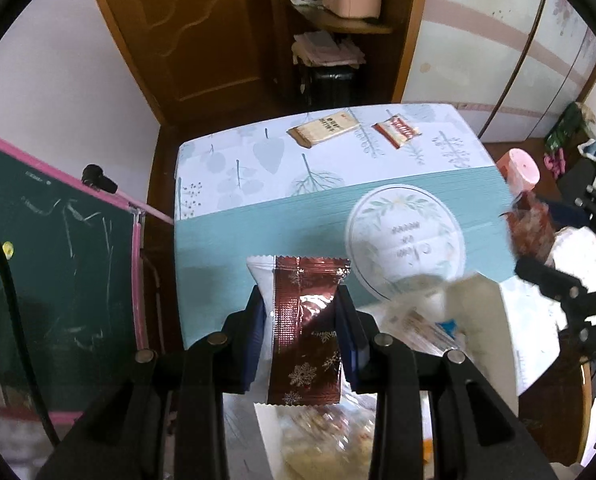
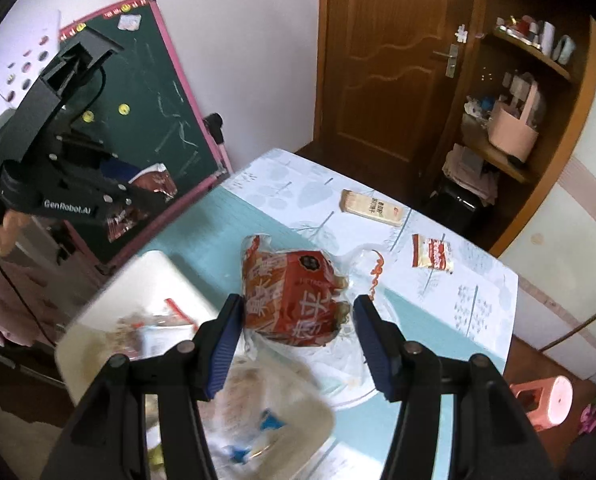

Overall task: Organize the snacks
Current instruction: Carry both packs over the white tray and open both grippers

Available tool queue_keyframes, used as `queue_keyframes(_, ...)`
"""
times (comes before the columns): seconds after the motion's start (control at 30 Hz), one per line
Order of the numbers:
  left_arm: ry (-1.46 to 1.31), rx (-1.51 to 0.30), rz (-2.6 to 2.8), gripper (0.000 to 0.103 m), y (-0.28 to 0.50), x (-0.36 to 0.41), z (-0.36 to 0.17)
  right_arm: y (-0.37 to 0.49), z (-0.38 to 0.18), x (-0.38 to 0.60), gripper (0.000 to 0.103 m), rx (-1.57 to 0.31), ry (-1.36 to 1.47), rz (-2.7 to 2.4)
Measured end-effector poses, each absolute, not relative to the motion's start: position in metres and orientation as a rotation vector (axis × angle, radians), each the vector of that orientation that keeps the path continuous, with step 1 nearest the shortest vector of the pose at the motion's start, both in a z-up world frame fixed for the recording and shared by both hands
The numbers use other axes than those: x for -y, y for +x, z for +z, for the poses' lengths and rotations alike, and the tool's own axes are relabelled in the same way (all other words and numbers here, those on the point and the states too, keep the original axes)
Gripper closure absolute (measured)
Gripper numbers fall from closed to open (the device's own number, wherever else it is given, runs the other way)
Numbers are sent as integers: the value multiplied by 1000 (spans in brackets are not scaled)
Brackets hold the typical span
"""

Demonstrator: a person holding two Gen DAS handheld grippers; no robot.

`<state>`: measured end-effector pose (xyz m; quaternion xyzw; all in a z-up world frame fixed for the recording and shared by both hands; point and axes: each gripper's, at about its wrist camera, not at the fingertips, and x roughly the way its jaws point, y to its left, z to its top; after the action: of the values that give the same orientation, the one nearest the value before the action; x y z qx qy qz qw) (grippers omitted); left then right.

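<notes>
Two snack packets [image 1: 323, 129] on tablecloth [image 1: 234, 176]

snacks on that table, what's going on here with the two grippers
A person is sorting snacks with a handheld gripper in each hand. The left gripper is shut on a dark red snowflake packet, lifted above the table. The right gripper holds an orange-red snack bag, also off the table. Below them sits a white bin with blurred snacks inside. A beige wafer pack and a small red-and-white packet lie at the far end.
</notes>
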<state>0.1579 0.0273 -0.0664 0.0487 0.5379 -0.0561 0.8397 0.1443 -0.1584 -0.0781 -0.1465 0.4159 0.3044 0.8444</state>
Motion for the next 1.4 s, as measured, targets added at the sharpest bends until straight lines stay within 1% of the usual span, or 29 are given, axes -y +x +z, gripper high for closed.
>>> queue_keyframes(0.23, 0, -1098, -111, 72, 98, -21, -55, 89, -67, 162, 46, -897, -216, 595)
queue_keyframes(0.47, -32, -1092, -77, 72, 55, -10, -75, 50, -62, 167, 46, -895, -105, 545)
queue_keyframes(0.7, -23, -1145, -62, 72, 38, 2, -104, 26, -79, 161, 45, -971, -68, 530)
queue_keyframes(0.9, 16, -1150, -52, 71, 31, 10, -113, 11, -99, 157, 45, -1040, -72, 525)
queue_keyframes(1.1, 21, -1174, -54, 71, 30, 13, -121, 4, -102, 156, 45, -1045, -83, 510)
queue_keyframes(1.17, 17, -1182, -50, 67, 29, 13, -123, 3, -100, 154, 45, -1040, -97, 495)
queue_keyframes(1.2, 11, -1190, -47, 53, 29, 13, -125, 3, -101, 154, 45, -1043, -98, 488)
queue_keyframes(1.23, 7, -1195, -43, 32, 30, 12, -126, 3, -102, 154, 45, -1051, -94, 485)
queue_keyframes(1.27, 4, -1194, -34, 23, 30, 11, -127, 4, -102, 155, 45, -1059, -85, 483)
queue_keyframes(1.3, 2, -1186, -29, 17, 28, 11, -127, 4, -104, 156, 45, -1070, -72, 481)
queue_keyframes(1.4, 14, -1187, -24, 17, 27, 10, -128, 6, -107, 158, 45, -1094, -46, 471)
